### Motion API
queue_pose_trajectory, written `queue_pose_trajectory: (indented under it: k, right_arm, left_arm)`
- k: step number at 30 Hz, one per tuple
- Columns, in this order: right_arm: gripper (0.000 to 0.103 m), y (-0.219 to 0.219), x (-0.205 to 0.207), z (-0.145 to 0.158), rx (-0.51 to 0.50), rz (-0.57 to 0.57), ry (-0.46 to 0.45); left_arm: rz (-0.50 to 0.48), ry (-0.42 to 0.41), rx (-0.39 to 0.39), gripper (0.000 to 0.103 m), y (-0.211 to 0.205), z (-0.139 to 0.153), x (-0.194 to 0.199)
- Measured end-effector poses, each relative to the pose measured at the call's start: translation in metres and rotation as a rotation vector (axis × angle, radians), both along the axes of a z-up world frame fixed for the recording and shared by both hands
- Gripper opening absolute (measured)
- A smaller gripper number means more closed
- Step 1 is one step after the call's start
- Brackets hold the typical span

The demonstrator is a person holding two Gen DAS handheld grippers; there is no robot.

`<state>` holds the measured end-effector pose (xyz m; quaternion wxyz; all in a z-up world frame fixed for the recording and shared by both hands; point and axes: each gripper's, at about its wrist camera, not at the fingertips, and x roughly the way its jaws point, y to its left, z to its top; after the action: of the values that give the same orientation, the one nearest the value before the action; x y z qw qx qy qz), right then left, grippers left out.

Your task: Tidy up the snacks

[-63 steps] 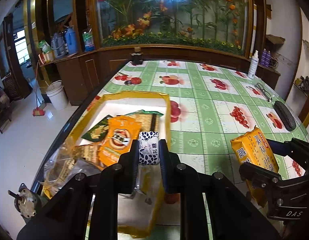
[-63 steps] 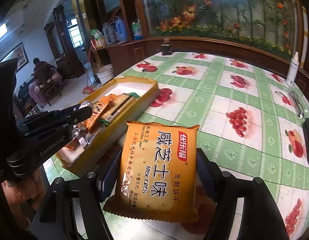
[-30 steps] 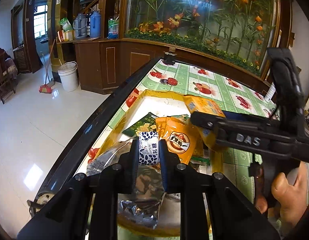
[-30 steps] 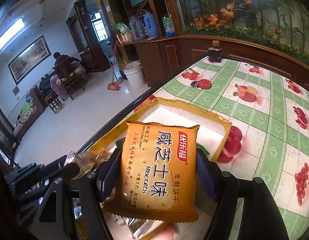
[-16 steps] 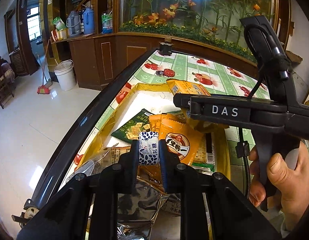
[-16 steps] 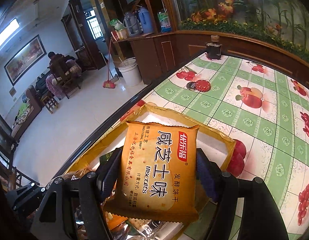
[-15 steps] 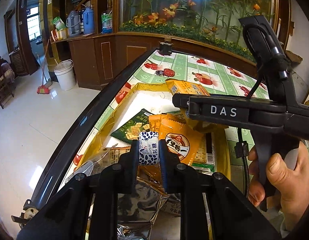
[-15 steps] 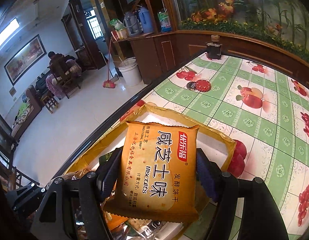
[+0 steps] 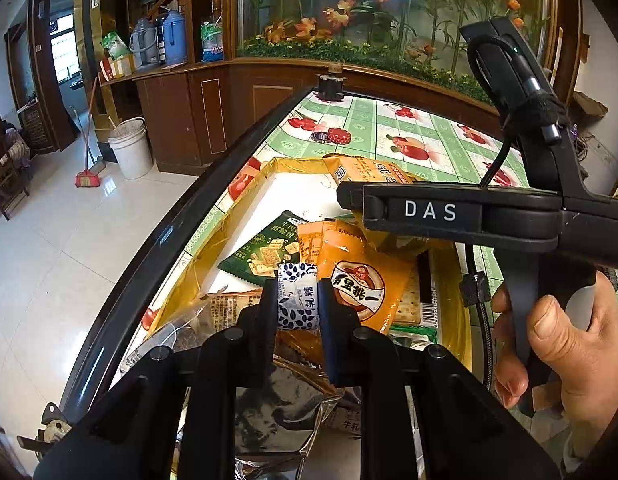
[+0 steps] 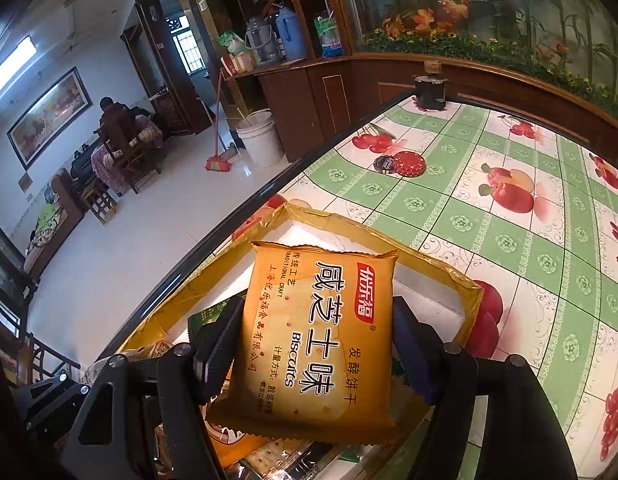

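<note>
- I am holding the biscuit pack (image 10: 317, 344) in my right gripper (image 10: 315, 350), jaws spread wide and pressing on both its edges; it is hanging over the far, still bare end of the yellow box (image 10: 463, 280).
- Two seconds back this pack was out over the tablecloth (image 10: 509, 208) beside the box; I have been carrying it across and slightly down, so it now looks ready for lowering in.
- I am pinching the small candy (image 9: 297, 302) in my left gripper (image 9: 297, 308), jaws narrow; it has come over the box's crowded near end, above the orange pack (image 9: 361, 284) and green pack (image 9: 265, 250).
- Both snacks are in the air, neither released.
- My right hand (image 9: 565, 344) is crossing close in front of the left gripper, so I judge the drops need staggering.
</note>
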<state>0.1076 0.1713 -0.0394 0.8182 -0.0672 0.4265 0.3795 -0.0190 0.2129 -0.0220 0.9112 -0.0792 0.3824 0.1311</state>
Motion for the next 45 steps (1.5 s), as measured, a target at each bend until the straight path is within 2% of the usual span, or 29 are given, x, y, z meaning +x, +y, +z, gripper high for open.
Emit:
queue_pose_trajectory:
  k: [18,29,31,32,33,35,39,45]
  right_arm:
    - [0.073,-0.002,0.003,0.004,0.004,-0.012,-0.012]
    - [0.073,-0.043,-0.015,0.022,0.066,-0.058,-0.023]
    - [0.073,-0.058,-0.023,0.027,0.091,-0.075,-0.022]
    - [0.074,-0.067,-0.028,0.029,0.11,-0.085,-0.017]
    - [0.075,-0.077,-0.033,0.031,0.124,-0.093,-0.016]
    - [0.078,-0.092,-0.042,0.035,0.14,-0.111,-0.02]
    - [0.082,-0.117,-0.058,0.043,0.163,-0.133,-0.022]
    - [0.086,-0.139,-0.076,0.045,0.146,-0.13,-0.025]
  left_arm:
    - [0.011,0.015,-0.016,0.017,-0.001,-0.002,0.001]
    - [0.012,0.011,-0.006,0.018,-0.006,0.002,-0.003]
    - [0.025,0.015,-0.014,0.039,-0.006,0.002,-0.004]
    - [0.032,0.009,-0.016,0.066,-0.006,0.003,-0.005]
    - [0.036,-0.004,-0.013,0.081,-0.007,0.005,-0.007]
    - [0.048,-0.03,0.007,0.082,-0.011,0.01,-0.012]
    - [0.055,-0.017,0.037,0.082,-0.019,0.013,-0.014]
    - [0.076,0.003,0.047,0.082,-0.029,0.016,-0.023]
